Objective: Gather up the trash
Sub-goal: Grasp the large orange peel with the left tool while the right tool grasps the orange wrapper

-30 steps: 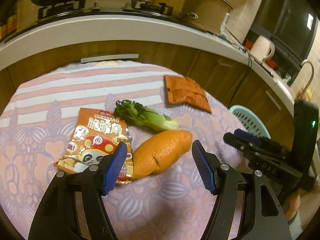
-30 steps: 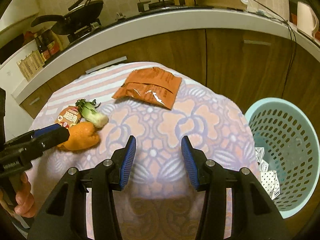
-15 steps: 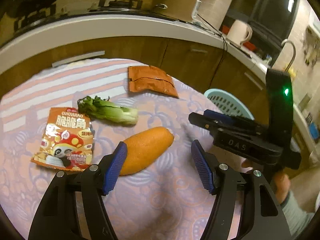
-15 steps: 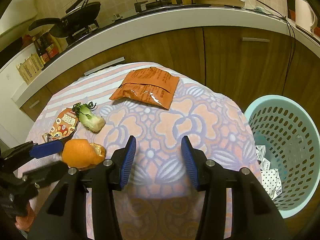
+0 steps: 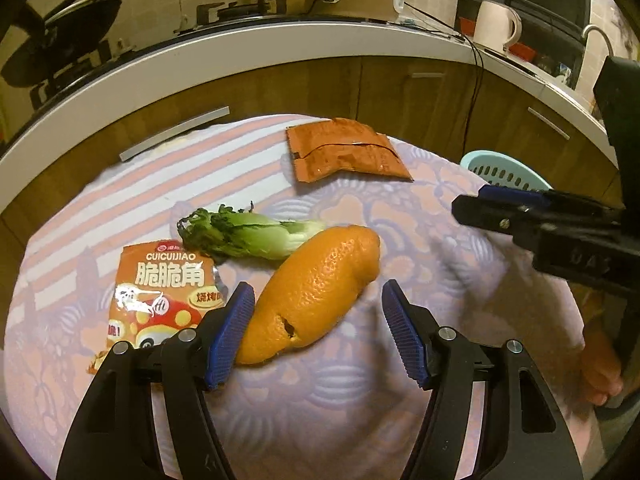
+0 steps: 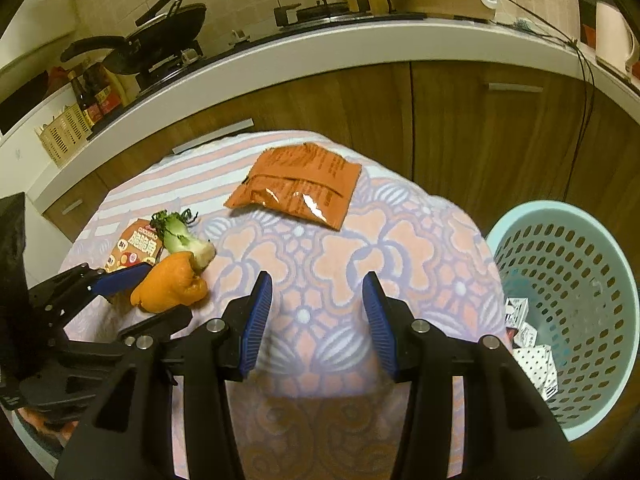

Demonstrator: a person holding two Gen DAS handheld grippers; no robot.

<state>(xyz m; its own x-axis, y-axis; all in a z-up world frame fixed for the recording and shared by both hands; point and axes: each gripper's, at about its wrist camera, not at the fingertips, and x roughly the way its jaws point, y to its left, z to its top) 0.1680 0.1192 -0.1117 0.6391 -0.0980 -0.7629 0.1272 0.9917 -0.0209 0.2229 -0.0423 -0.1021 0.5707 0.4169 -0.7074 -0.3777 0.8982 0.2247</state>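
An orange peel (image 5: 316, 288) lies on the patterned tablecloth (image 5: 360, 420), partly between the blue pads of my open left gripper (image 5: 318, 336); the left pad is close against it. It also shows in the right wrist view (image 6: 170, 286). A bok choy piece (image 5: 248, 236) and a snack packet (image 5: 160, 296) lie just beyond and left. A brown-orange pouch (image 5: 344, 152) lies farther back. My right gripper (image 6: 318, 320) is open and empty over the cloth, to the right of the peel.
A light blue perforated basket (image 6: 576, 304) with crumpled paper inside stands on the floor right of the table. Wooden cabinets and a white counter with a stove, a pan and a kettle (image 5: 496, 24) curve behind the table.
My left gripper has moved closer to the orange peel, which now lies partly between its pads. The right gripper has stayed almost still.
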